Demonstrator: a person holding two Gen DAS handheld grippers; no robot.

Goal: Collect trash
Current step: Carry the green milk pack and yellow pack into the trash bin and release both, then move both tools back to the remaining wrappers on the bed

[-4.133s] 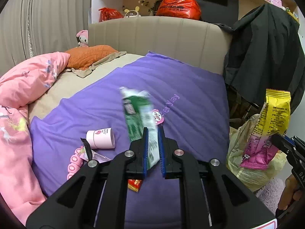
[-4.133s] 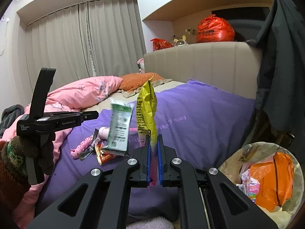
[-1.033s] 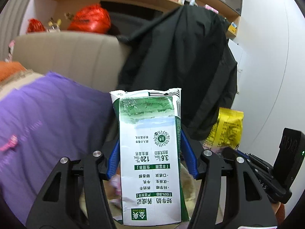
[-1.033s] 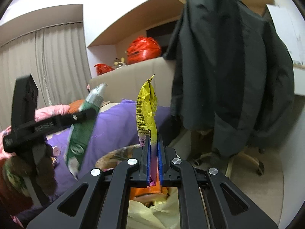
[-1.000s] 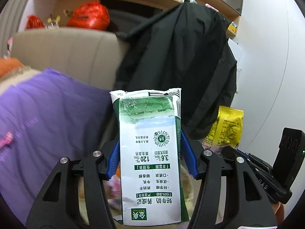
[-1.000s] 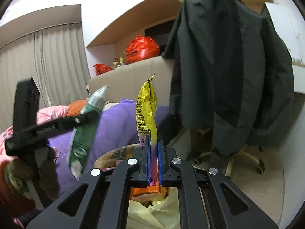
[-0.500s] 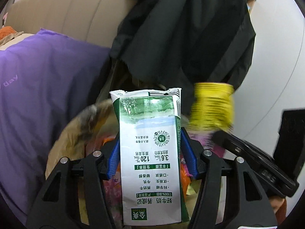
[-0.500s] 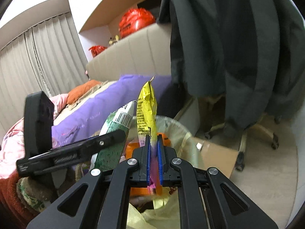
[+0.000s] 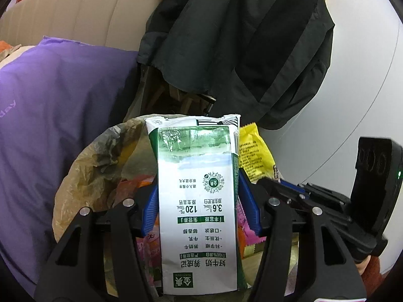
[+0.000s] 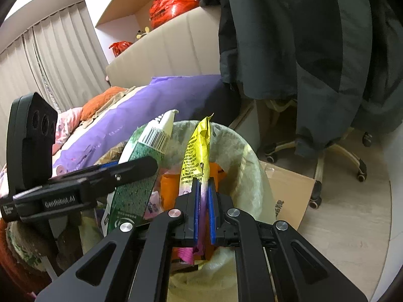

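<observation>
1. Two pieces of trash are in hand and neither is dropped yet: the left gripper point(image 9: 199, 210) is clamped across the flat sides of a milk carton point(image 9: 197, 201), and the right gripper point(image 10: 204, 211) is pinched tight on the pink lower end of a yellow snack bag point(image 10: 197, 151).
2. Both items hang over the mouth of the trash bin point(image 10: 248, 166), which has a pale plastic liner and already holds an orange wrapper point(image 10: 168, 186) and other packets. By my reading the carrying part is done and only the letting go is left for these two.
3. Whether more trash waits on the purple bedspread point(image 9: 55, 105) cannot be told; the part in view shows none.
4. Edges: the carton sits toward the bed side of the bin, the snack bag nearer the middle. The far rim lies beyond both tips, so each should fall inside.
5. Open room is tight between the grippers, which stand close side by side. Behind the bin hangs a dark coat point(image 10: 314, 50) over a wheeled chair point(image 10: 337, 148), and a cardboard box point(image 10: 289, 191) leans just beside the bin. Straight up looks the freest way out.
</observation>
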